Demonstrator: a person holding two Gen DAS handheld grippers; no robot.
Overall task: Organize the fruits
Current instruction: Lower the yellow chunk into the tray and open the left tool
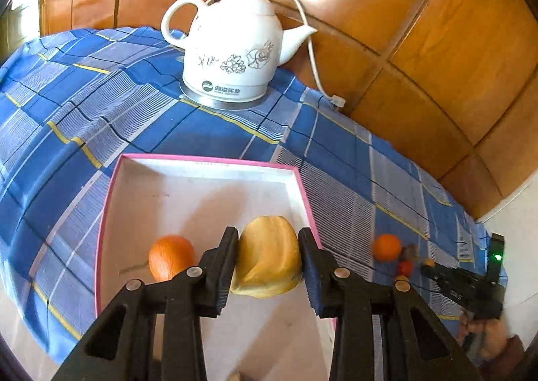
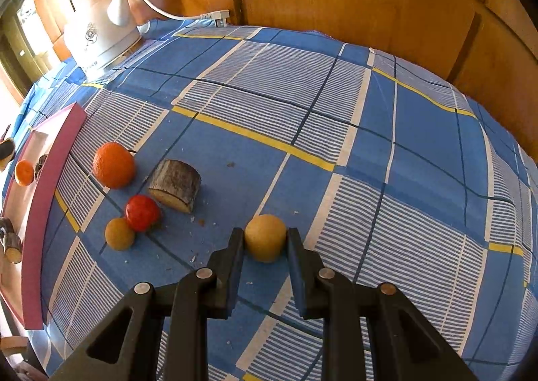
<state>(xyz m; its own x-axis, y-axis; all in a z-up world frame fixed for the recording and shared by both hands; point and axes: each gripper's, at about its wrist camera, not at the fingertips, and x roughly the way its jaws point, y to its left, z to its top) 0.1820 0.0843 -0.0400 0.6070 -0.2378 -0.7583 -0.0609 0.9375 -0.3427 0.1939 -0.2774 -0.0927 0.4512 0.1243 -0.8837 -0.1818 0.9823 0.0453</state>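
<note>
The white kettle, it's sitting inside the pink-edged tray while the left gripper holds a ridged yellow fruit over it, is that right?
Not quite. The white kettle stands on the blue checked cloth beyond the pink-edged tray, not inside it, as the left wrist view shows. The left gripper does hold the ridged yellow fruit over the tray.

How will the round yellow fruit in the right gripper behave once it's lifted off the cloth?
The yellow fruit is near-spherical and smooth, so it probably rolls if released on the tablecloth. The right gripper clamps it only at two opposite sides, so it may pivot or slip under fast motion. It looks small and rigid, likely light.
</note>
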